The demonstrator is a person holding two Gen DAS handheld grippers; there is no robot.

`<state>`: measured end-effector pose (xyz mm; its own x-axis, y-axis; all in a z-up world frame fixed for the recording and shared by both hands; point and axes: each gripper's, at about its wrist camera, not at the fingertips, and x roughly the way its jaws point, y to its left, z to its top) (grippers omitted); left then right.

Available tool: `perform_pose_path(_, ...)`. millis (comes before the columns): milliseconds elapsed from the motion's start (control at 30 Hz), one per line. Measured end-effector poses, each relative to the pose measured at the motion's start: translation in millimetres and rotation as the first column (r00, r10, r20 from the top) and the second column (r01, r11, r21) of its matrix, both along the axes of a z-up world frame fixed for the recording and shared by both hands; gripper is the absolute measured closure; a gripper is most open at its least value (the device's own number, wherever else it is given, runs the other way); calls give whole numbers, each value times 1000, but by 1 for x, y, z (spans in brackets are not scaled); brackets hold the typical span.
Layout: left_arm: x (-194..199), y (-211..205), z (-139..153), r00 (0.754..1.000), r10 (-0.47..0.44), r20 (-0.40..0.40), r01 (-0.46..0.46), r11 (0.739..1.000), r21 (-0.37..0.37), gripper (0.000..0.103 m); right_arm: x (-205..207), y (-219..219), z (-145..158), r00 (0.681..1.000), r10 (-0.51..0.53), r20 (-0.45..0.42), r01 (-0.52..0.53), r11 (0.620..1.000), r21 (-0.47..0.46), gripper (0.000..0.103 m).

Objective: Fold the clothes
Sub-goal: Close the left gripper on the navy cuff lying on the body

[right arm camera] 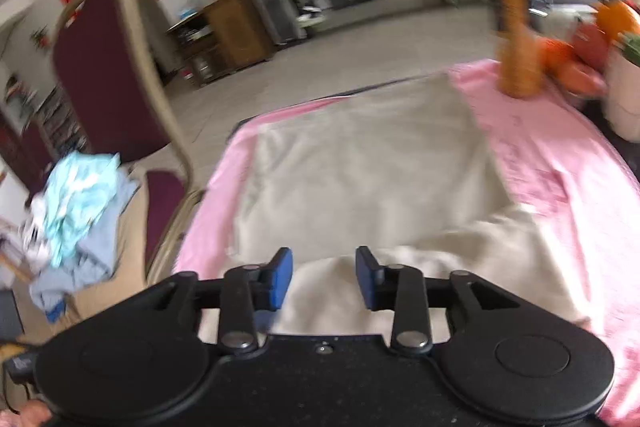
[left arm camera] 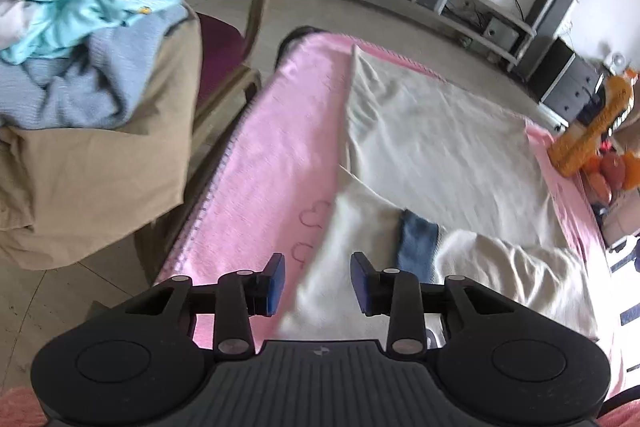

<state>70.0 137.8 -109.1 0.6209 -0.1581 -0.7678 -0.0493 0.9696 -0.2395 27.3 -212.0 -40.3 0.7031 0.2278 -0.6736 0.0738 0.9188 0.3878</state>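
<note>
A cream garment (left arm camera: 432, 151) lies spread on a pink cloth (left arm camera: 272, 163) that covers the table. Its near part is folded over, and a blue collar band (left arm camera: 416, 243) shows at the fold. My left gripper (left arm camera: 318, 277) hovers open above the garment's near left edge, nothing between its blue pads. In the right wrist view the same cream garment (right arm camera: 360, 163) lies flat on the pink cloth (right arm camera: 552, 163), and my right gripper (right arm camera: 324, 275) hangs open over its near folded part. Both views are blurred by motion.
A pile of light blue, turquoise and white clothes (left arm camera: 92, 27) sits on a tan-covered seat (left arm camera: 100, 183) to the left. A maroon chair (right arm camera: 104, 75) stands beside the table. An orange giraffe toy (right arm camera: 516, 27) and orange plush items (left arm camera: 608, 167) sit at the table's right edge.
</note>
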Motion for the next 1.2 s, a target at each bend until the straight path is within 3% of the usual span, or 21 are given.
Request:
perform_pose_path(167, 21, -33, -13, 994, -72, -76, 75, 997, 34, 64, 0, -69, -40, 991, -105, -88, 112, 991, 78, 65)
perform_pose_path(300, 43, -53, -23, 990, -90, -111, 97, 994, 59, 61, 12, -116, -84, 984, -117, -133, 137, 979, 152, 65)
perform_pose_path(467, 69, -63, -40, 987, -74, -141, 78, 997, 24, 61, 9, -153, -113, 951, -232, -204, 288, 904, 314, 65)
perform_pose_path(567, 77, -68, -49, 982, -85, -167, 84, 996, -12, 61, 7, -152, -111, 948, -244, -203, 296, 911, 289, 57)
perform_pose_path(667, 80, -77, -56, 979, -106, -174, 110, 994, 10, 61, 5, -149, -114, 947, -247, -206, 296, 919, 261, 56)
perform_pose_path(833, 74, -99, -57, 978, -166, -124, 182, 974, 138, 66, 8, -147, -115, 946, -252, -204, 296, 927, 230, 53)
perform_pose_path(900, 66, -111, -54, 974, -209, -84, 222, 953, 205, 85, 10, -146, -116, 946, -254, -203, 296, 930, 218, 53)
perform_pose_path(967, 57, -122, -52, 966, -252, -50, 256, 931, 260, 87, 11, -145, -117, 945, -256, -202, 296, 933, 206, 53)
perform_pose_path(1033, 50, -129, -52, 959, -282, -30, 277, 913, 299, 95, 12, -144, -117, 945, -257, -201, 296, 935, 194, 53)
perform_pose_path(1133, 37, -129, -43, 965, -261, 36, 236, 916, 324, 96, 12, -144, -116, 948, -258, -186, 291, 939, 183, 53)
perform_pose_path(1200, 26, -124, -27, 965, -242, 98, 204, 932, 299, 96, 7, -145, -112, 954, -258, -153, 283, 942, 178, 51)
